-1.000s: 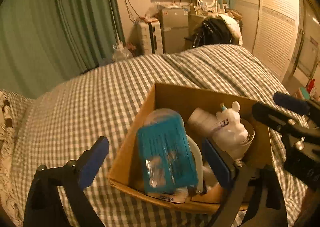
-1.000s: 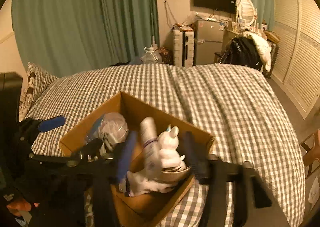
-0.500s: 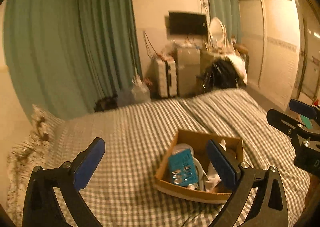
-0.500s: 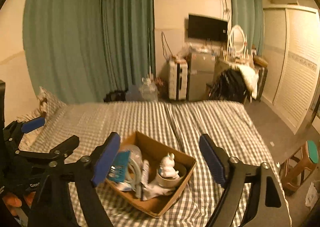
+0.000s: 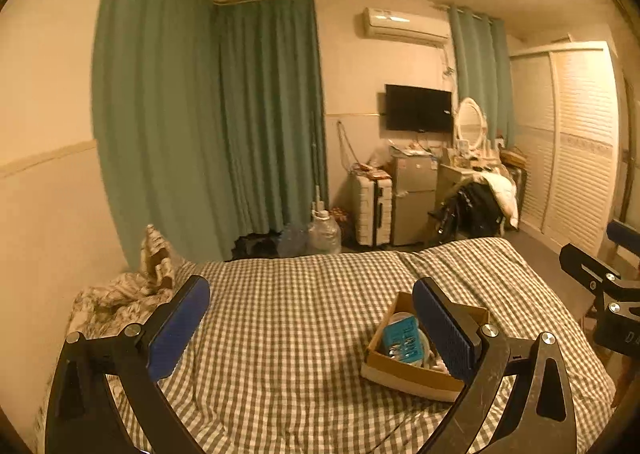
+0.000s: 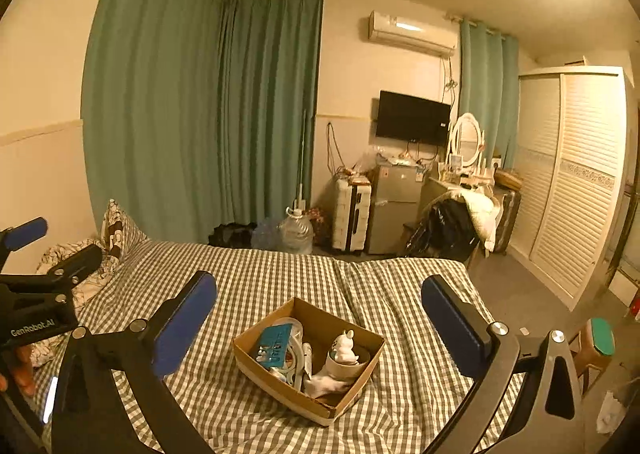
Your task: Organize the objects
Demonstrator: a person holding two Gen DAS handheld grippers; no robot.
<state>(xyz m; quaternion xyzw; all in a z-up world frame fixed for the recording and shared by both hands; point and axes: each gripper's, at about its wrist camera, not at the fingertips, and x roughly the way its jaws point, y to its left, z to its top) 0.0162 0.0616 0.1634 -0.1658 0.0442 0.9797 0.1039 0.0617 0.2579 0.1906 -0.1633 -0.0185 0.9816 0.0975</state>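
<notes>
Your left claw (image 5: 308, 328) and right claw (image 6: 320, 328) both gape wide, holding nothing, above the bed (image 6: 260, 274). The box (image 6: 308, 394) sits there, with what looks like a figurine (image 6: 345, 346) inside.

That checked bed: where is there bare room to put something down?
The checked bed is bare between the cardboard box and the patterned pillows, and beyond the box toward the far edge. The box itself is crowded: teal packet, white figurine, more. Both the left gripper and right gripper are open and hold nothing.
</notes>
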